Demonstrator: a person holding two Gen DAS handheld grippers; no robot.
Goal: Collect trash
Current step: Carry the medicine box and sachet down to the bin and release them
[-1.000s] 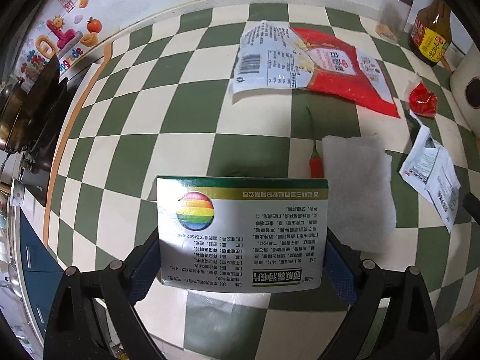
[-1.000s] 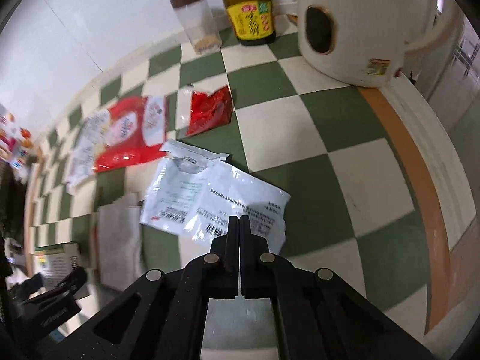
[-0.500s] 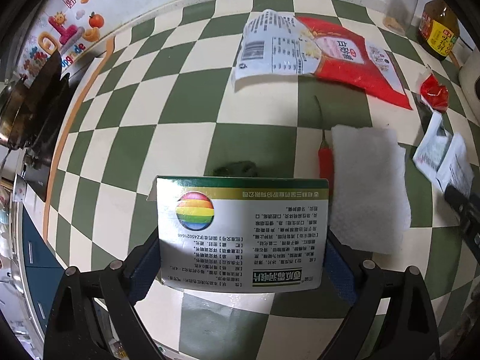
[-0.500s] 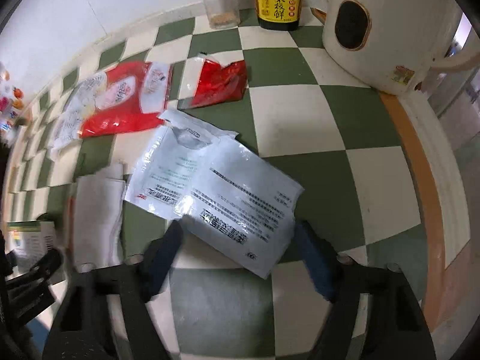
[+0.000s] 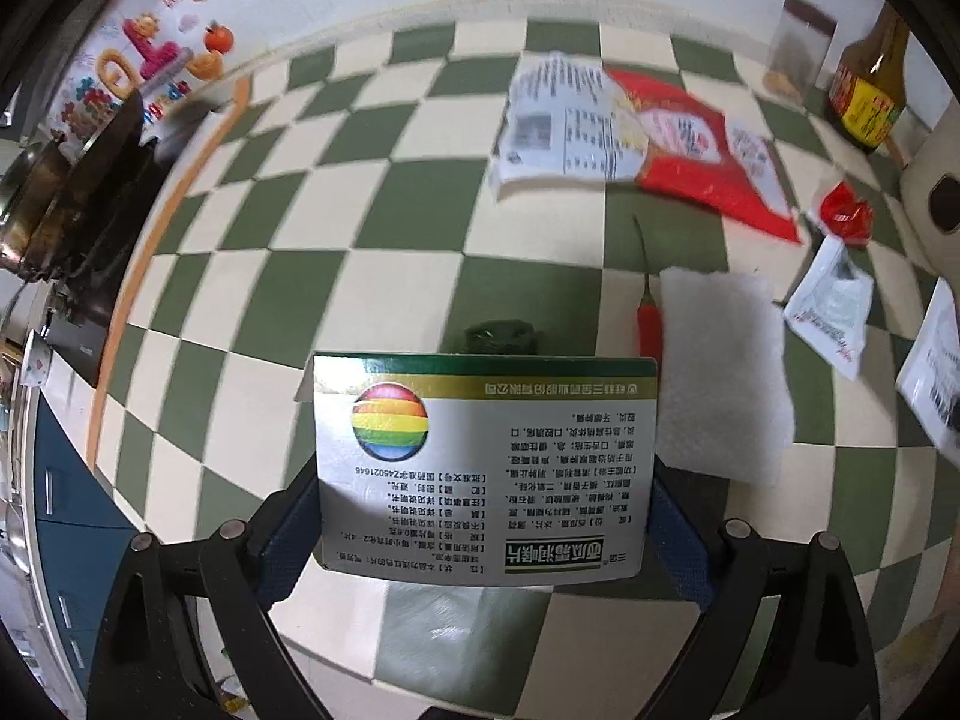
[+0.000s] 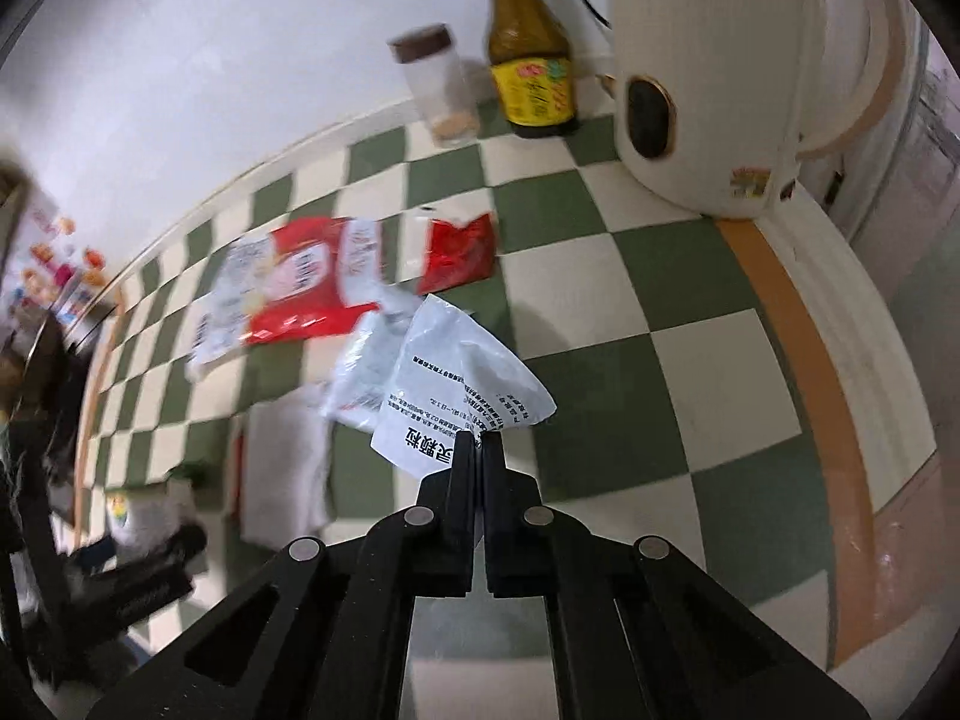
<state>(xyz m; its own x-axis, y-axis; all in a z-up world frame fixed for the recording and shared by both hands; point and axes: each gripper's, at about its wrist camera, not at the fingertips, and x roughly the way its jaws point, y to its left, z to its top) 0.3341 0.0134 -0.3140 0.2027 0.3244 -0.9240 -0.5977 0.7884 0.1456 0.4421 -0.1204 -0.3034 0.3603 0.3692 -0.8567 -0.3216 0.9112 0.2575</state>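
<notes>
A green-and-cream checkered surface [image 5: 372, 252] runs up to a plain white wall [image 6: 240, 60], with an orange band [image 6: 798, 324] along its outer edge. Against that wall stand a cream kettle [image 6: 720, 60], a brown sauce bottle [image 6: 531, 78] beside it and a clear jar [image 6: 441, 90]. Far from the kettle, colourful stickers [image 5: 150, 66] dot the wall above dark cookware [image 5: 78, 204]. Blue cabinet fronts [image 5: 66, 546] sit below.

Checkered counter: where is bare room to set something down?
Free: the left part of the checkered counter, between the stove and the big red bag. Also the squares before the white kettle. Crowded: around the white tissue.
</notes>
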